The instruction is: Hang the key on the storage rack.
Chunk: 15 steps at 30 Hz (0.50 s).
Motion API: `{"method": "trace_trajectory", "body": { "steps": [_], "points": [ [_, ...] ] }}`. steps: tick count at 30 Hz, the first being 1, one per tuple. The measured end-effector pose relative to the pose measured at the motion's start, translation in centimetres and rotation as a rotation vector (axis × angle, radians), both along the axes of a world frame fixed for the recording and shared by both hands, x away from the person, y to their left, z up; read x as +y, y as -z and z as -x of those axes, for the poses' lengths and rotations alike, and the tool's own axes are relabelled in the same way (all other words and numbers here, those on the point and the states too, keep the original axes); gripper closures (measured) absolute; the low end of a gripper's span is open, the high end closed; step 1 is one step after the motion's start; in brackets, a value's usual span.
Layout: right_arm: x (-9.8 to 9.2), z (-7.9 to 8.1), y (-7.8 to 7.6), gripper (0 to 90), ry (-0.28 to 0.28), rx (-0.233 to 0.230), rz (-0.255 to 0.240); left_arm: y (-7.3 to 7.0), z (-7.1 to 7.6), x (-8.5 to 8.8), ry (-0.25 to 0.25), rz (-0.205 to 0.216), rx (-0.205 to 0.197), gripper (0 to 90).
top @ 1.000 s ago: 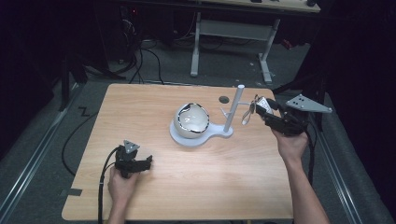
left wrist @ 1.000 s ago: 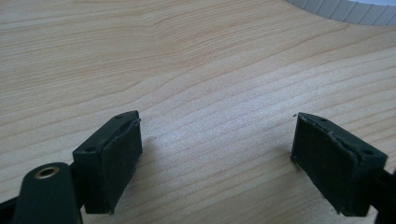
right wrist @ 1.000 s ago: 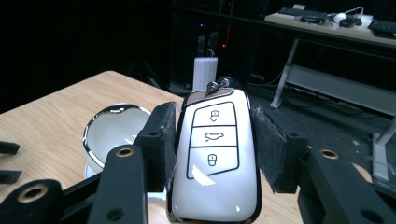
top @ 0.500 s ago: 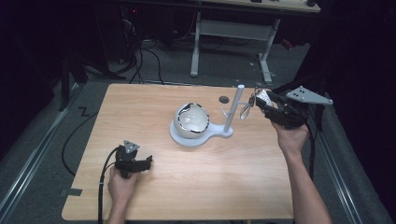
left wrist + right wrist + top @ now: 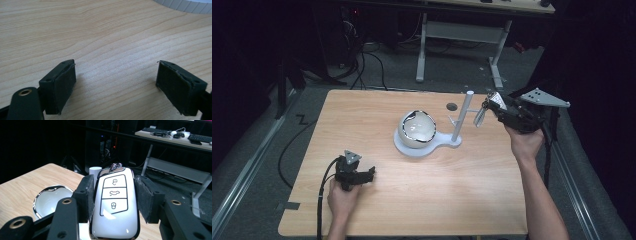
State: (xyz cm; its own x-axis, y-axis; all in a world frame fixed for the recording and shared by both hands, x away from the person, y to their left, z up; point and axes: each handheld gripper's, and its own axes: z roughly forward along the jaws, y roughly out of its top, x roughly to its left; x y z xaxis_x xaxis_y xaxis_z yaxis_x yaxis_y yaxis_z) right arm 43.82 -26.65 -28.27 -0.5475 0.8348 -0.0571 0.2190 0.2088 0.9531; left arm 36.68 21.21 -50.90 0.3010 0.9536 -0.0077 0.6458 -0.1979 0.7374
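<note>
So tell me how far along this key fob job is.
Done: the right gripper is shut on the white car key fob, lifted off the table. In hand: it hangs beside the white stand's post. Left: probably hanging it there. The left gripper rests open.

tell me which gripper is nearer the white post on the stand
Right. The right gripper, clamped on a white car key, sits just beside the white post. The left gripper rests open on the table's near left, well away.

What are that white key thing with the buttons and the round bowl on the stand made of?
The car key fob looks like glossy white plastic with chrome trim: bright highlights, printed button outlines. The bowl seems polished metal or chromed, since it mirrors its surroundings. The stand looks like matt white plastic.
</note>
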Motion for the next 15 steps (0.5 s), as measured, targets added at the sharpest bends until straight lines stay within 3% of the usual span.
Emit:
{"method": "trace_trajectory", "body": {
  "steps": [9, 15],
  "points": [
    [1.0, -0.7, -0.4, 51.4, 0.003, -0.008, 0.022, 0.0, 0.0, 0.0, 0.0, 0.0, 0.0, 16.6],
    [0.7, -1.3, 0.5, 51.4, 0.031, 0.014, 0.031, 0.0, 0.0, 0.0, 0.0, 0.0, 0.0, 16.5]
  ]
}}
